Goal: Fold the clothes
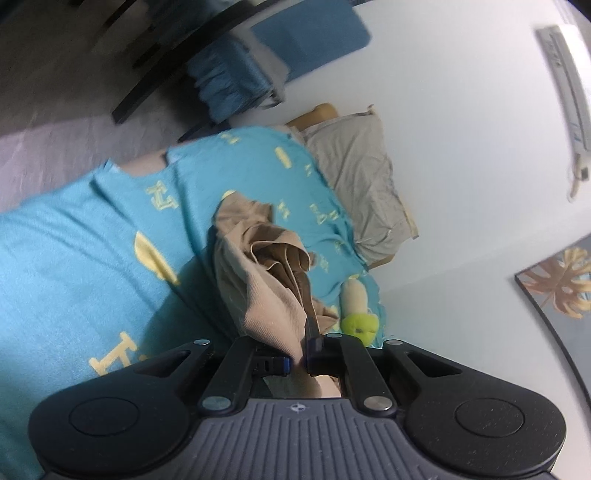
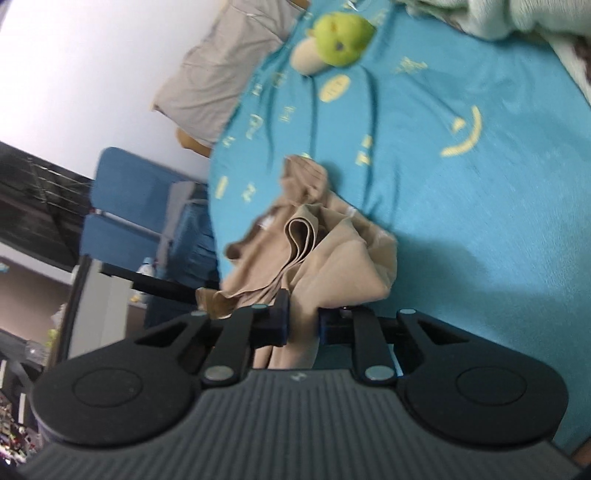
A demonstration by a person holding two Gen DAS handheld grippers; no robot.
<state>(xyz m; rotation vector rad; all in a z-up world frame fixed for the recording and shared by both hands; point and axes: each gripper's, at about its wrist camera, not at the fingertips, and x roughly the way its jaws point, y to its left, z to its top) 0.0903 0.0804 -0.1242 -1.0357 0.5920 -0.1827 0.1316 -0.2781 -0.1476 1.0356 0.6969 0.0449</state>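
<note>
A tan garment [image 1: 258,266] hangs bunched over a bed with a turquoise sheet [image 1: 74,236] printed with yellow letters. My left gripper [image 1: 298,354] is shut on one edge of the garment, which drapes away from the jaws toward the bed. In the right wrist view the same tan garment [image 2: 325,258] shows in folds. My right gripper [image 2: 303,325] is shut on another part of it, above the turquoise sheet [image 2: 480,221]. The garment's far end rests on the bed.
A green and cream plush toy [image 1: 360,314] lies on the sheet, also seen in the right wrist view [image 2: 332,40]. A grey pillow [image 1: 362,181] lies against the white wall. A blue chair [image 2: 122,206] stands beside the bed. A pale blanket [image 2: 517,18] lies at the bed's edge.
</note>
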